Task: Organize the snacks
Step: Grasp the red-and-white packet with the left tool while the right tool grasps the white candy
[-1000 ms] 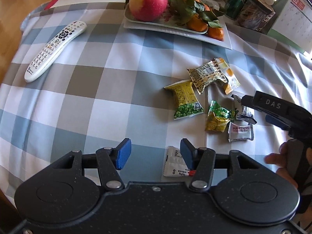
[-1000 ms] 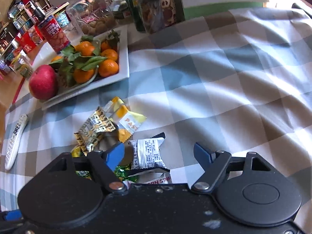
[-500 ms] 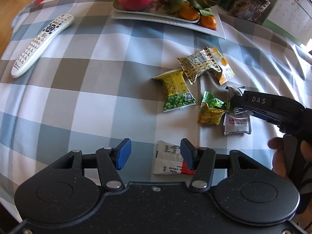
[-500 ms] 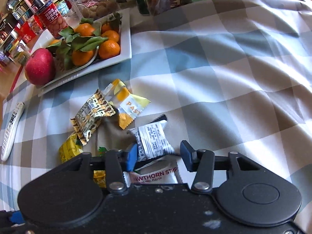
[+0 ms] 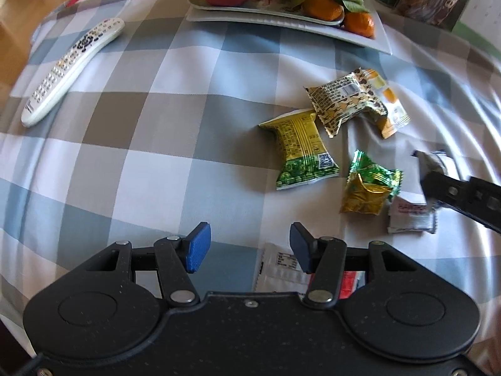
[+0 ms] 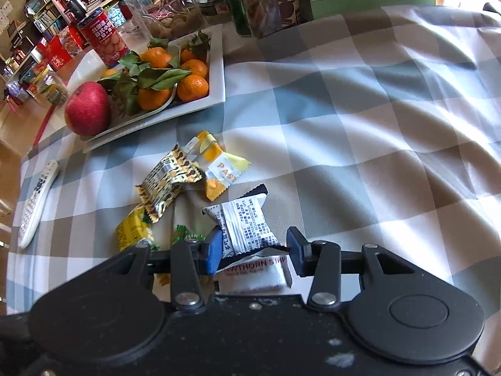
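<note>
The right tongs (image 6: 252, 249) are closing around the white printed packet (image 6: 242, 225), which is sitting right between the pads with its long axis running away from them, overlapping the hawthorn strip packet (image 6: 253, 274). The left tongs (image 5: 247, 247) are hanging released over the surface (image 5: 156, 156), a white sachet (image 5: 277, 266) just under their right pad, so the right hand is doing this pick.

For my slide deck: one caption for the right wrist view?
Right gripper closing around a white printed snack packet among scattered snacks on a checked tablecloth.
</note>
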{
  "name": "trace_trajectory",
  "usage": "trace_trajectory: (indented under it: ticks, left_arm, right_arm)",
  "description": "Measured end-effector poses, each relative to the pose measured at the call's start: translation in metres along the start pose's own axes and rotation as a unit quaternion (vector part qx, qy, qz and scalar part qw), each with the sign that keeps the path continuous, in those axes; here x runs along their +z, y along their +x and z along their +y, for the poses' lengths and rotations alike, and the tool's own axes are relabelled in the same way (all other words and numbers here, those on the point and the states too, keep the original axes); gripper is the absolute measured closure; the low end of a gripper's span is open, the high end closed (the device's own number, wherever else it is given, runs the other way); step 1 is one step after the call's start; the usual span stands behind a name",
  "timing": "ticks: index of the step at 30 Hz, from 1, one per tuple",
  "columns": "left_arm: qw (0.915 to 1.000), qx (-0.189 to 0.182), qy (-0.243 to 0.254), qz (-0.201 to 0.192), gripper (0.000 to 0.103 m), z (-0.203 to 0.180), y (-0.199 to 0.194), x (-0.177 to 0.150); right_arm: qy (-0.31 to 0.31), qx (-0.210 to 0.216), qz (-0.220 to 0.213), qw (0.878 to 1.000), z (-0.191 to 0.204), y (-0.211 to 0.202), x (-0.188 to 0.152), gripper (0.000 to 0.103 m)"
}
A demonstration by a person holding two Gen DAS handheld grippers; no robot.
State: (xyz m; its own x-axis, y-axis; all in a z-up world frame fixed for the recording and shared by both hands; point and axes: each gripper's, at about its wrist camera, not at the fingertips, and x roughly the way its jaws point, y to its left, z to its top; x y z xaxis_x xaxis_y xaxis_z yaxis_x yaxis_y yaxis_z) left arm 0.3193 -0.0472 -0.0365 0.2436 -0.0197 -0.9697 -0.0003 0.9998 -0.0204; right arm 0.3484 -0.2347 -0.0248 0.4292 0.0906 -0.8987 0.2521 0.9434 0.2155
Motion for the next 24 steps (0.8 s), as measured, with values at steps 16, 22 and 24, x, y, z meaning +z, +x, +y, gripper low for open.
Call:
trace_trajectory:
  ticks: [16, 22, 24]
  left_arm:
    - [0.9889, -0.01, 0.143, 0.038, 0.044, -0.012, -0.014, -0.043]
    - [0.982, -0.047, 0.182, -0.014, 0.044, 0.007, -0.04, -0.045]
    - [0.9739, -0.075, 0.213, -0.027, 0.044, 0.011, -0.046, -0.049]
  right_arm:
    - [0.036, 0.021, 0.008, 0.999, -0.025, -0.026, -0.006, 0.057]
    - [0.043, 0.026, 0.013, 0.999, -0.029, -0.029, -0.007, 0.057]
    - [0.045, 0.03, 0.015, 0.998, -0.029, -0.031, -0.008, 0.057]
